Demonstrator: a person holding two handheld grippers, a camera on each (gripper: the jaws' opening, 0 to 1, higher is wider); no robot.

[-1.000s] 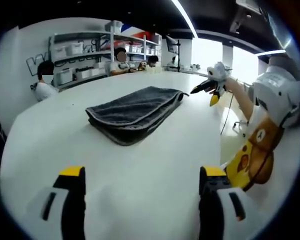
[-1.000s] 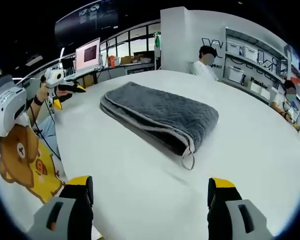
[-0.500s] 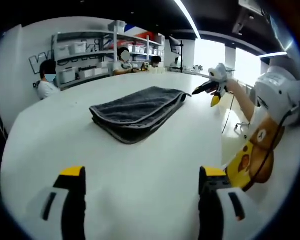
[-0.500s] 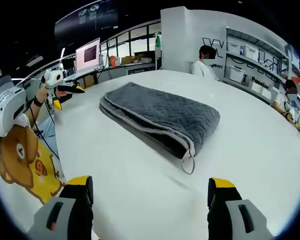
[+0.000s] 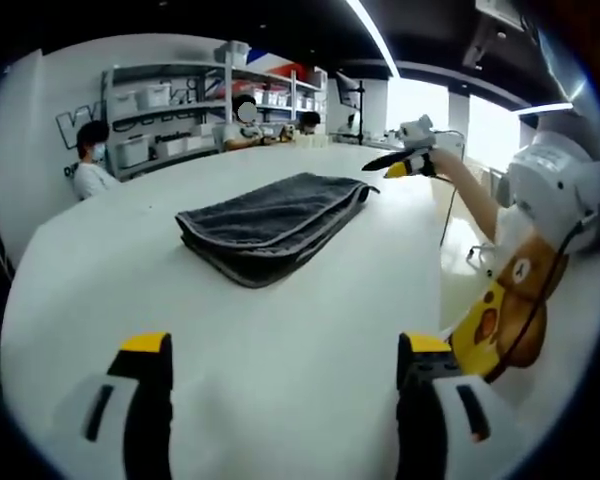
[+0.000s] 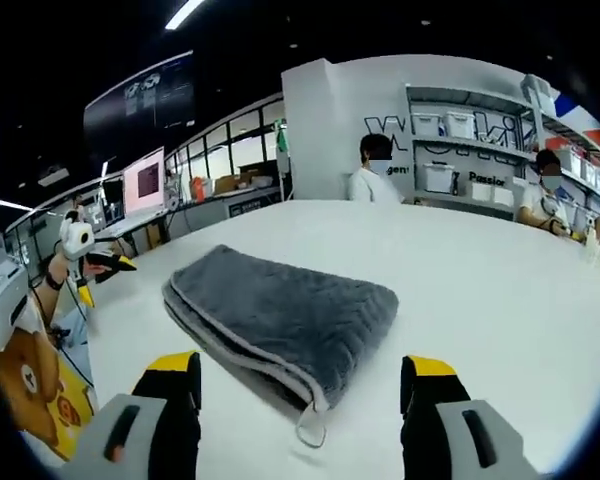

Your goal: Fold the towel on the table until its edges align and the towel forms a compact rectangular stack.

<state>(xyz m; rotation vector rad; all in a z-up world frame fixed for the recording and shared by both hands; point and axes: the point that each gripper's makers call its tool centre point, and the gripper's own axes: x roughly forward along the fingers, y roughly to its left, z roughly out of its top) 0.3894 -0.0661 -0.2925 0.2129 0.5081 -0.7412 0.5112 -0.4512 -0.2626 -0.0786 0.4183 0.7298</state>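
On the white table [image 5: 280, 340] the grey towel [image 6: 285, 322] lies folded into a stack, loop end toward me. Both my left gripper [image 5: 280, 375] and right gripper [image 6: 298, 395] hang spread and empty, likely checking edges.

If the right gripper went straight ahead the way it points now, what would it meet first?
Most likely the folded grey towel. Its near corner, with the hanging loop, lies between the open jaws of the right gripper, just ahead of the tips. Depth is hard to judge; it might pass just over it.
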